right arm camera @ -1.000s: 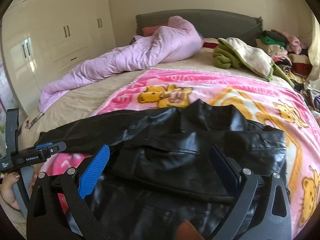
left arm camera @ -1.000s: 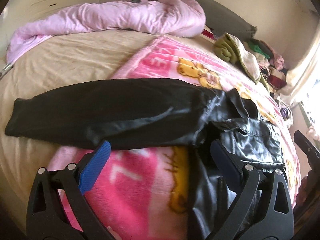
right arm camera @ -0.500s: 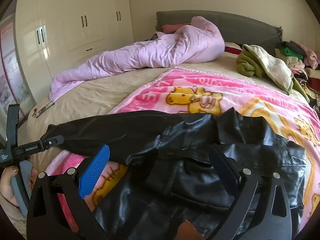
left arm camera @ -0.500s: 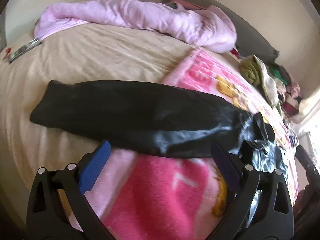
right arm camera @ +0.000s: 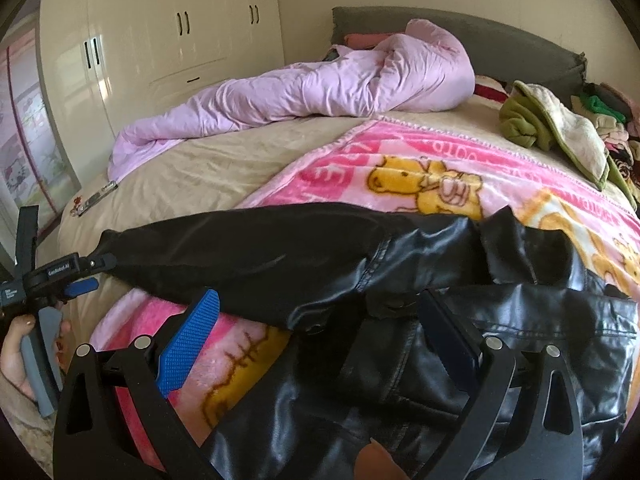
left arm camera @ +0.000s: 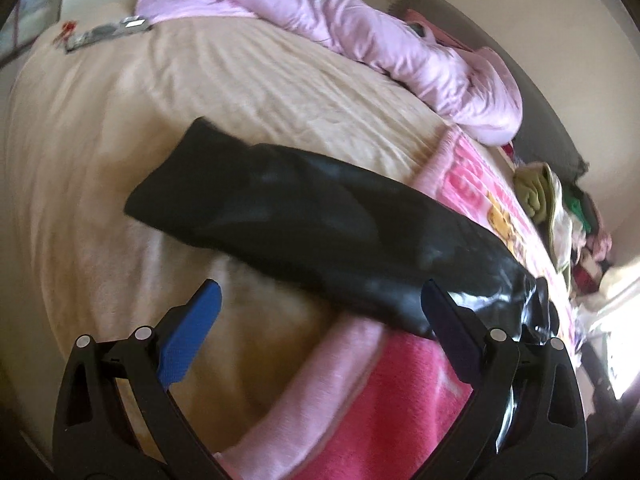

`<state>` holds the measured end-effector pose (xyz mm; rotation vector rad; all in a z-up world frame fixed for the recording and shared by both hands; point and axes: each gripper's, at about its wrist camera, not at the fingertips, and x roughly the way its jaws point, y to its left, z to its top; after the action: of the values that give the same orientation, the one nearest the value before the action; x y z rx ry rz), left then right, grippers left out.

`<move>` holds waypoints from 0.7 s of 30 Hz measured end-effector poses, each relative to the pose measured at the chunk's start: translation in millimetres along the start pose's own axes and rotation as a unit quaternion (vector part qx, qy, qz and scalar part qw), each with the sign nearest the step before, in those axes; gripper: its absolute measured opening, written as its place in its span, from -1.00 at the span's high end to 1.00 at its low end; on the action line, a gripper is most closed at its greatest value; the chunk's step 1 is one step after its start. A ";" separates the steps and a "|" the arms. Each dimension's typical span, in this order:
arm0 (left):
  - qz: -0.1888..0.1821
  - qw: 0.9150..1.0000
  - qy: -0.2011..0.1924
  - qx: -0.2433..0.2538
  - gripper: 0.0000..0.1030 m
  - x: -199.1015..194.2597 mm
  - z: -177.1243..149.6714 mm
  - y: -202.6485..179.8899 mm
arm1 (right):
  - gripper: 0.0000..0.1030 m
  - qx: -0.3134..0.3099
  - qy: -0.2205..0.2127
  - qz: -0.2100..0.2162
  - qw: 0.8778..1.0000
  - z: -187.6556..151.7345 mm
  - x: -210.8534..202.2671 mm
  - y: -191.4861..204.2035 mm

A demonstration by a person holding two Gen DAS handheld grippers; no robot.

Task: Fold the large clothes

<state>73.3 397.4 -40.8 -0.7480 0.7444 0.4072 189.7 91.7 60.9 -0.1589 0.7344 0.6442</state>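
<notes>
A black leather jacket (right arm camera: 460, 320) lies on the bed, its body on the pink cartoon blanket (right arm camera: 440, 168). One sleeve (left arm camera: 304, 224) stretches out left onto the beige sheet (left arm camera: 120, 128). My left gripper (left arm camera: 320, 300) is open and empty, hovering near the sleeve, short of its cuff end (left arm camera: 188, 168). It also shows at the left edge of the right wrist view (right arm camera: 92, 272), just beside the cuff. My right gripper (right arm camera: 320, 308) is open and empty above the jacket's shoulder and collar.
A rolled lilac duvet (right arm camera: 320, 84) lies along the far side of the bed. A green and cream garment (right arm camera: 552, 124) and a pile of clothes (right arm camera: 608, 120) sit at the back right. White wardrobes (right arm camera: 160, 40) stand at the left. A small metal object (right arm camera: 96, 196) lies on the sheet.
My left gripper has swung left along the sleeve toward its cuff. The right gripper has shifted slightly left over the jacket. The jacket has not moved.
</notes>
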 end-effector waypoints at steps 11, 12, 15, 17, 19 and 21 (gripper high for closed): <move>-0.028 0.993 -0.016 -0.110 -0.81 22.9 13.9 45.1 | -0.92 -0.002 0.023 0.009 1.000 -11.3 16.6 5.9; -0.025 0.993 -0.023 -0.112 -0.79 23.5 16.2 45.1 | -0.91 0.000 0.024 0.009 1.000 -11.9 16.5 5.3; -0.012 0.993 -0.037 -0.109 -0.16 23.8 22.4 42.1 | -0.91 0.009 0.026 0.009 1.000 -14.8 14.5 1.2; 0.004 0.994 -0.045 -0.102 0.14 22.8 27.8 39.5 | -0.91 0.015 0.027 0.009 0.999 -16.9 12.2 -2.7; 0.004 0.994 -0.058 -0.090 0.38 17.2 31.1 36.2 | -0.91 0.019 0.027 0.009 0.999 -18.8 10.0 -5.7; 0.001 0.995 -0.072 -0.075 0.69 8.0 35.3 31.9 | -0.91 0.024 0.027 0.005 0.999 -22.2 6.4 -9.9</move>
<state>76.5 445.4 -43.8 -0.8502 0.5841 0.5174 186.5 79.2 39.3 -0.1291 0.8023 0.6342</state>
